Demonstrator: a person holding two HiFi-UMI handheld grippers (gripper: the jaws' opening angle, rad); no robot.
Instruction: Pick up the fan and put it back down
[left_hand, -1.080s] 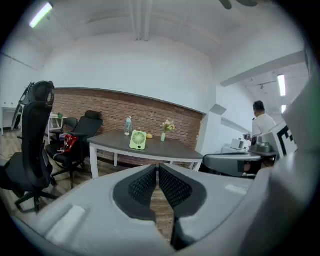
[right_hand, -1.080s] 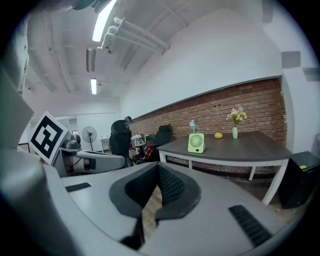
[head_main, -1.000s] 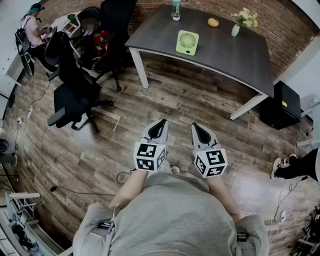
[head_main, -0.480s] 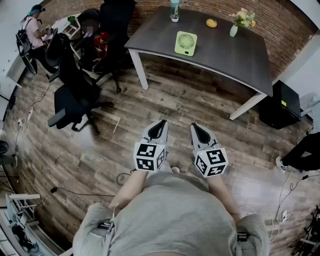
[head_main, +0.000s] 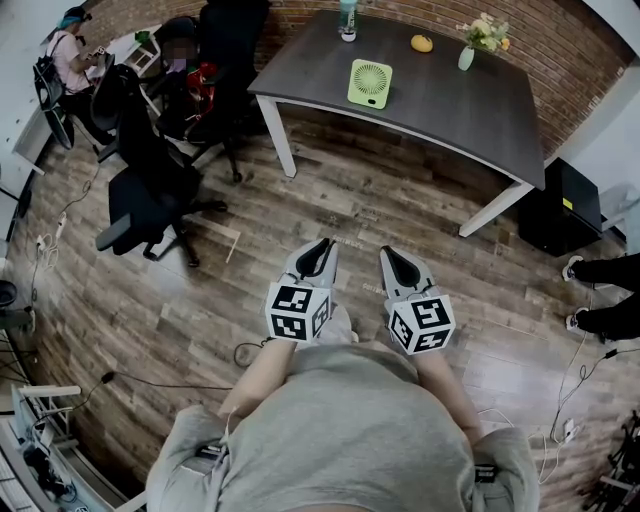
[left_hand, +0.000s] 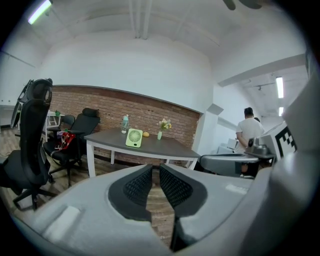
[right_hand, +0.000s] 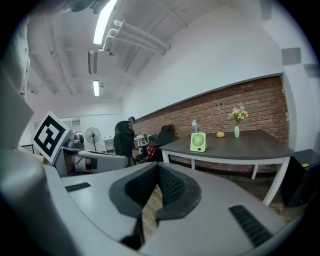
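Note:
A small light-green square fan (head_main: 370, 82) stands upright on the dark grey table (head_main: 450, 110) far ahead; it also shows as the fan (left_hand: 133, 138) in the left gripper view and the fan (right_hand: 198, 142) in the right gripper view. My left gripper (head_main: 325, 243) and right gripper (head_main: 387, 250) are held side by side in front of my body, over the wooden floor, well short of the table. Both are shut with nothing between their jaws.
On the table stand a bottle (head_main: 347, 18), an orange fruit (head_main: 422, 43) and a vase of flowers (head_main: 470, 45). Black office chairs (head_main: 150, 190) sit to the left, a seated person (head_main: 66, 55) at the far left. A black box (head_main: 565, 210) and someone's feet (head_main: 580, 295) are at the right.
The grippers have stayed where they were. The feet of the person at the right edge have shifted upward in the head view.

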